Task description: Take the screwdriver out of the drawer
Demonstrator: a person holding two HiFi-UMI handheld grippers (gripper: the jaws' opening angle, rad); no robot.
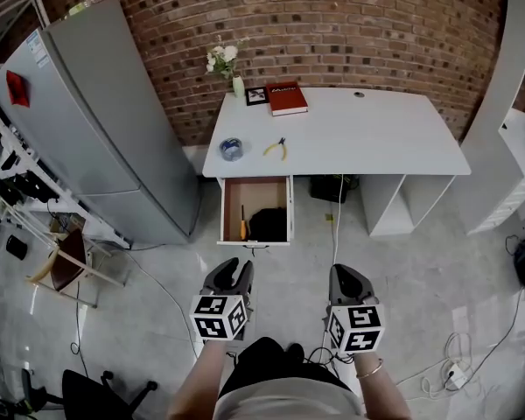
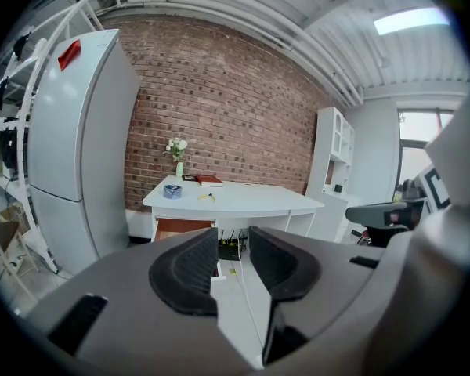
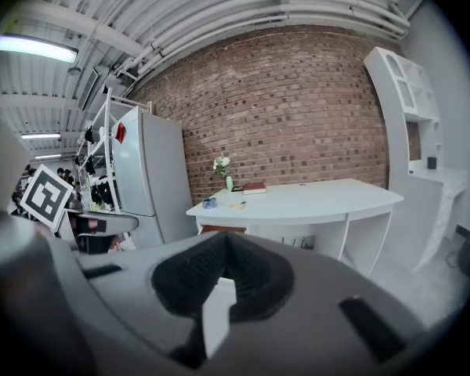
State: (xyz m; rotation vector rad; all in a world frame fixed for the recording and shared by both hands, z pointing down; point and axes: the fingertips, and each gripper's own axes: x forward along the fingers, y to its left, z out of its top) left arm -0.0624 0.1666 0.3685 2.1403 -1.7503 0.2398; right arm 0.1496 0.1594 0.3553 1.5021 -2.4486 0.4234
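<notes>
The screwdriver (image 1: 242, 223), with an orange handle, lies in the left part of the open drawer (image 1: 225, 206) under the white desk (image 1: 359, 138). A black object (image 1: 267, 224) fills the drawer's right part. Both grippers hang well short of the drawer, above the floor. My left gripper (image 1: 232, 275) is open, its dark pads (image 2: 189, 266) apart with nothing between them. My right gripper (image 1: 346, 276) is shut, its jaws meeting at the tips and empty. In the left gripper view the drawer (image 2: 180, 227) shows far ahead; its contents are hidden there.
On the desk lie yellow pliers (image 1: 276, 150), a blue tape roll (image 1: 231, 149), a red book (image 1: 287, 98) and a flower vase (image 1: 227, 64). A grey fridge (image 1: 87, 121) stands left, white shelving (image 1: 516, 103) right. Cables (image 1: 337, 226) run across the floor.
</notes>
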